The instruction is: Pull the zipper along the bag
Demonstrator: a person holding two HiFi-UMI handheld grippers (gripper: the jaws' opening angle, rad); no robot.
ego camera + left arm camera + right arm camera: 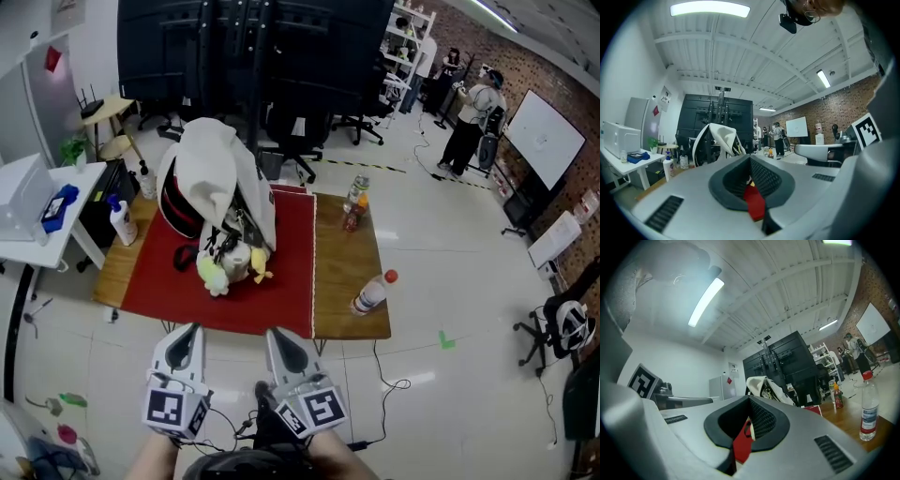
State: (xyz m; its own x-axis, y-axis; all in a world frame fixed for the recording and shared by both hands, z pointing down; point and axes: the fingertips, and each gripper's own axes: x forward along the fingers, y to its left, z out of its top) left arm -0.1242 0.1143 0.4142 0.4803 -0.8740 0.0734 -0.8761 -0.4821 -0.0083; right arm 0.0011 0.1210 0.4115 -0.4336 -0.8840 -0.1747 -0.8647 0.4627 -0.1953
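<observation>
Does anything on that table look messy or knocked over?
Only the white bag. It slumps wide open, and a yellow soft toy and other bits lie spilled at its mouth on the red cloth. The water bottle on the bare wood stands upright, and nothing looks wet or broken.

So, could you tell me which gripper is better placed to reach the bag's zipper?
Left, marginally: the bag lies almost straight ahead of the left gripper; the right gripper sits further aside. Both are shut and short of the table.
</observation>
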